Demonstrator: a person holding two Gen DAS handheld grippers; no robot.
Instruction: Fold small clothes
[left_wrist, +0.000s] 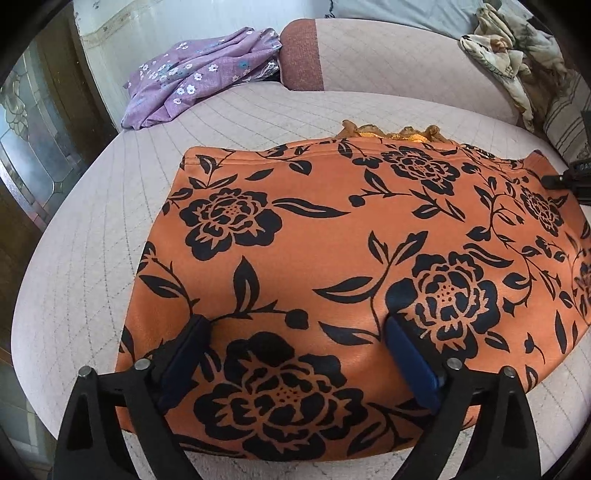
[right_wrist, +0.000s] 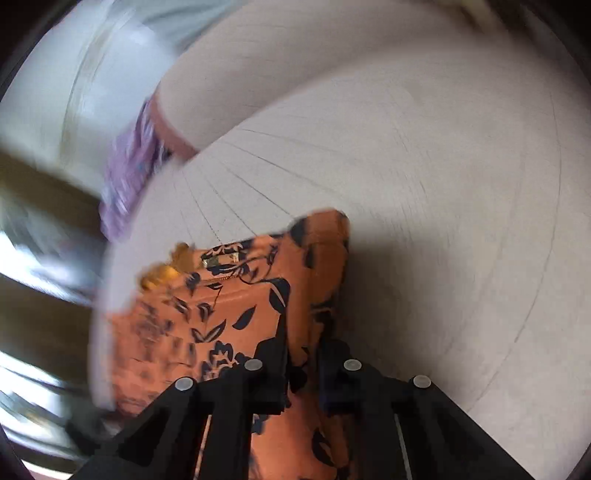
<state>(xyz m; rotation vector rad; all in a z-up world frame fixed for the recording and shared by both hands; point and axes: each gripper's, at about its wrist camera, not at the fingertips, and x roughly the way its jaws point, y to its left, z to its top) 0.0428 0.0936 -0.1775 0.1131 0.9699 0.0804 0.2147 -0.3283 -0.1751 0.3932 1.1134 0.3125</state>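
One orange garment (left_wrist: 332, 280) with black flowers lies spread flat on a round quilted bed (left_wrist: 92, 258), its near hem at the bed's edge. The left gripper (left_wrist: 295, 332) rests on it, fingers spread wide. The right gripper (right_wrist: 303, 354) pinches the garment's right edge, fingers pressed together on a raised fold. Beyond the garment, one purple floral cloth (left_wrist: 195, 77) and one crumpled patterned cloth (left_wrist: 517, 55); bare quilt surrounds the garment.

A quilted pale-pink sofa seat (left_wrist: 92, 206) fills the room, with leaded glass panels (left_wrist: 33, 147) at left.
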